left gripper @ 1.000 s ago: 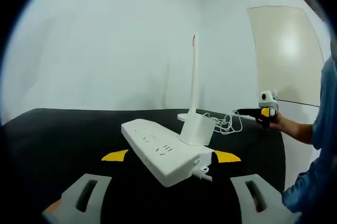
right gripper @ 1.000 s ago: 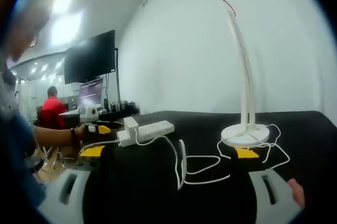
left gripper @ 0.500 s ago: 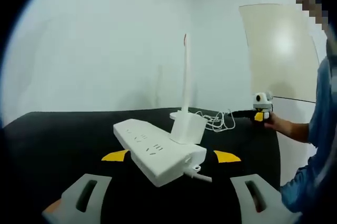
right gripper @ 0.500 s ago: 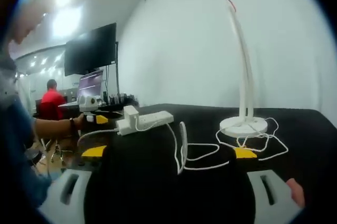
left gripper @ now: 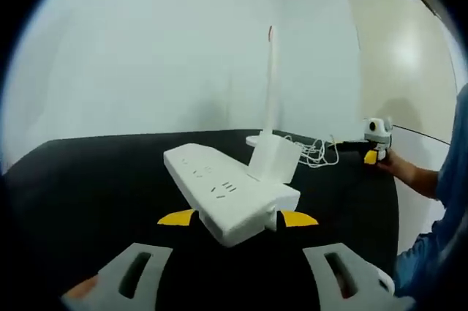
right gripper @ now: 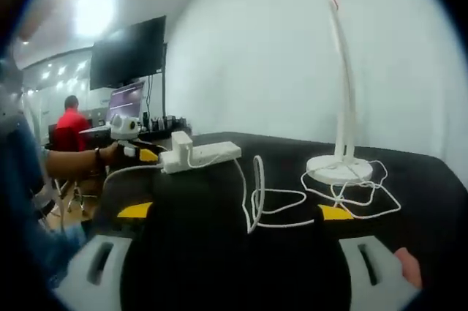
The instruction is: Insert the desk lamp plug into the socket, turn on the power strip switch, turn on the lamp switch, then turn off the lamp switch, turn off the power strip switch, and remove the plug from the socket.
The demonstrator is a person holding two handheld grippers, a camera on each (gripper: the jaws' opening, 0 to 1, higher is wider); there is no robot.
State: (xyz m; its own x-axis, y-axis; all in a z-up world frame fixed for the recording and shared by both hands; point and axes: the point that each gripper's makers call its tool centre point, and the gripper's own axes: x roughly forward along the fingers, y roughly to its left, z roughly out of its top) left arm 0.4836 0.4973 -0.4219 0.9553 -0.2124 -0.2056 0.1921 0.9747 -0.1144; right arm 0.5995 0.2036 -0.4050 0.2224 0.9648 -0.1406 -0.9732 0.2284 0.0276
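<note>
Black table (left gripper: 88, 194) now fills more of the left view as the left tongs (left gripper: 234, 282), apart and empty, close on the power strip (left gripper: 227, 197), whose plug (left gripper: 274, 161) looks seated; right tongs (right gripper: 234, 271) also apart.

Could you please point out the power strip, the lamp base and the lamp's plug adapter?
power strip (left gripper: 219, 192): left gripper view, top face by the sockets.
lamp base (right gripper: 338, 169): right gripper view, round foot.
plug adapter (left gripper: 275, 159): left gripper view, white body.

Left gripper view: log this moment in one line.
white power strip on black table | white plug inserted | left gripper open, near strip | right gripper open
</note>
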